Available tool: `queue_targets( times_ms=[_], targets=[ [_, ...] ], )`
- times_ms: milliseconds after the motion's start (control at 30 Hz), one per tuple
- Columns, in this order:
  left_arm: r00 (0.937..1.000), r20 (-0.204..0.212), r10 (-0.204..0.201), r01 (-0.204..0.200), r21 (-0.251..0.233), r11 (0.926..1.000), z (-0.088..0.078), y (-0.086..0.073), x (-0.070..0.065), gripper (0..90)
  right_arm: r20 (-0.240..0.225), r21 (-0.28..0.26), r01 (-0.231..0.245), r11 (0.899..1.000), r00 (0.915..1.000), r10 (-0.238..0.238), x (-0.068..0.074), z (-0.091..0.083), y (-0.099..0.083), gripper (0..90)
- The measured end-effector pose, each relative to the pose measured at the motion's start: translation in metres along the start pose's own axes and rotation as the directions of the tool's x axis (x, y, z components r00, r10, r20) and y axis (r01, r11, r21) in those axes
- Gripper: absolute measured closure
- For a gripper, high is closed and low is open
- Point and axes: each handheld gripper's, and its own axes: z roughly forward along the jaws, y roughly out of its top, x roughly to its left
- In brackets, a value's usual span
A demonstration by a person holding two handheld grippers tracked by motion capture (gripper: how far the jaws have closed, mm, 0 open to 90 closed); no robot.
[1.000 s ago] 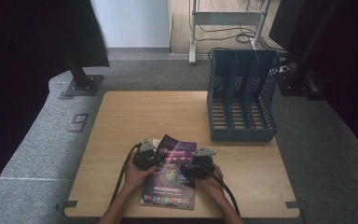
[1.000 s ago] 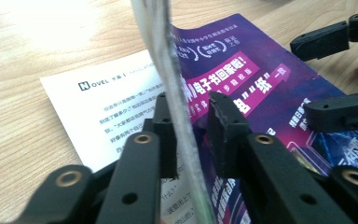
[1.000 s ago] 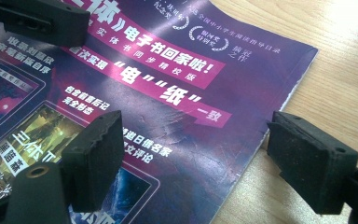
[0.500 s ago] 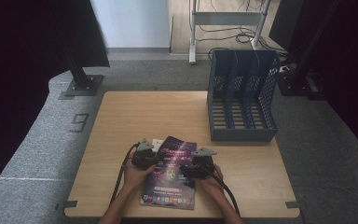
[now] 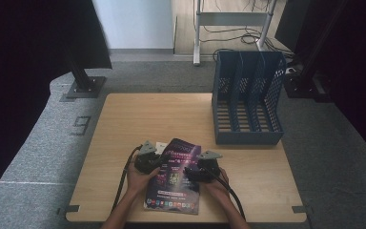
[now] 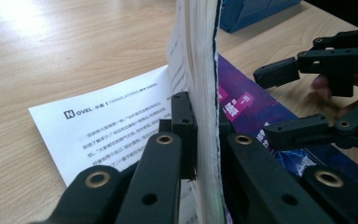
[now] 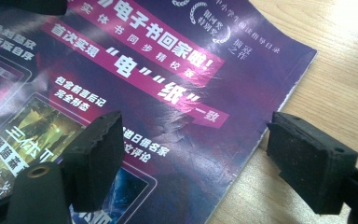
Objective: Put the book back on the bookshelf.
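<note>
The magazine's [image 5: 174, 179] edge at nine o'clock is pinched by the just-closed left hand-held gripper [image 6: 200, 140] for lifting off the surface [image 5: 138, 119], while the right hand-held gripper [image 7: 193, 163] is kept spread above the cover.

High view far above the table [image 5: 124, 124]; both gripper views close on the magazine [image 5: 176, 176].

Open jaws straddle the purple magazine's [image 7: 168, 93] edge on the wooden table [image 7: 345, 70].
</note>
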Motion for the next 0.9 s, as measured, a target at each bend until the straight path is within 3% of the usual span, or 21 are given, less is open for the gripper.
queue_targets(
  times_ms=[400, 700, 900],
  targets=[
    [0.9990, 0.014, 0.043, -0.043, -0.039, 0.9983, -0.005, 0.005, -0.006, 88.0, 0.012, -0.025, -0.030, 0.999, 0.9995, 0.030, -0.008, -0.005, 0.001, 19.4],
    [0.9972, 0.023, 0.072, -0.069, -0.097, 0.9929, -0.015, 0.012, -0.012, 88.0, -0.026, -0.037, -0.053, 0.998, 0.9983, 0.052, -0.011, -0.007, 0.002, 19.1],
    [0.9962, 0.025, 0.084, -0.081, -0.112, 0.9904, -0.017, 0.014, -0.015, 88.0, -0.053, -0.052, -0.063, 0.997, 0.9968, 0.060, -0.011, -0.012, 0.005, 18.7]
  ],
)
